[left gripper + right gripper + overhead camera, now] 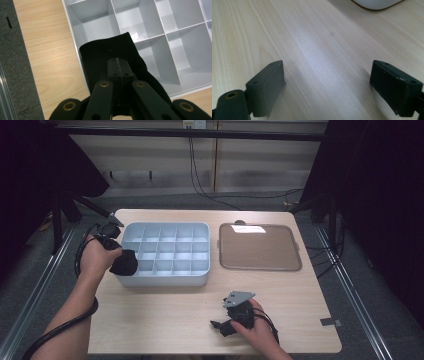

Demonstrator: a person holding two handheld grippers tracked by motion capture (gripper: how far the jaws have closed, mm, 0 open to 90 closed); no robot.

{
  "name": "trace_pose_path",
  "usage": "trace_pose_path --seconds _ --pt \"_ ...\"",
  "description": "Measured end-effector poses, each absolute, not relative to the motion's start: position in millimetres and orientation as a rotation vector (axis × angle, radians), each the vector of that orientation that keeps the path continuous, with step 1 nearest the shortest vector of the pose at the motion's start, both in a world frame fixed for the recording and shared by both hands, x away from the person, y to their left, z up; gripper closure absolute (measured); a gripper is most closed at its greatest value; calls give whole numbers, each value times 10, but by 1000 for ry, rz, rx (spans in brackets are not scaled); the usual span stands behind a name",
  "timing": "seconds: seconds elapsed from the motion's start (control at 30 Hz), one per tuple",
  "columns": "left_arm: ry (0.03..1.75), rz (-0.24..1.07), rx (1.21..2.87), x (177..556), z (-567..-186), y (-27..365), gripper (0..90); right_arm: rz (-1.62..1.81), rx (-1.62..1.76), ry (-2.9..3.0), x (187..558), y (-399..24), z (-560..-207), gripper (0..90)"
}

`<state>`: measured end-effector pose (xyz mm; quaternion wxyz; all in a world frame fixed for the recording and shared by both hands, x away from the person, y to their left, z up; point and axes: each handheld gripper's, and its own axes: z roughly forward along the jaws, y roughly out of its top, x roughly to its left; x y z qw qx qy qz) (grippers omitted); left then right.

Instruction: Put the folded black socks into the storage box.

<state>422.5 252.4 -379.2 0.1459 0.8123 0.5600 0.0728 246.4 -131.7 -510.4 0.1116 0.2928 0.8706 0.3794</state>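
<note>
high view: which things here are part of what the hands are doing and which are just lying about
In use:
- black cloth, clamped in the left gripper over the near left corner of the tray
- grey compartment tray, its visible cells empty

Lying about:
- tray lid, flat on the table to the right of the tray
- right gripper, open over bare wood, holding nothing

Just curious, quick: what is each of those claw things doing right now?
Left gripper: shut on the black cloth, over the divided tray.
Right gripper: open, holding nothing.
</note>
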Motion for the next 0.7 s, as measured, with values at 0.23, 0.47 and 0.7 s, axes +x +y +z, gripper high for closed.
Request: trace_pose_path --seconds 0.23,0.47,0.7 --pt "1611 197 2372 4240 -3922 2500 900 1115 862 2556 2463 -1316 -5104 121" --pt "1622 213 2407 4250 -3989 2479 900 1115 861 2556 2463 -1317 -5104 121" --pt "1632 211 2424 4248 -4054 2483 900 1115 857 2560 2460 -1317 -5105 121"
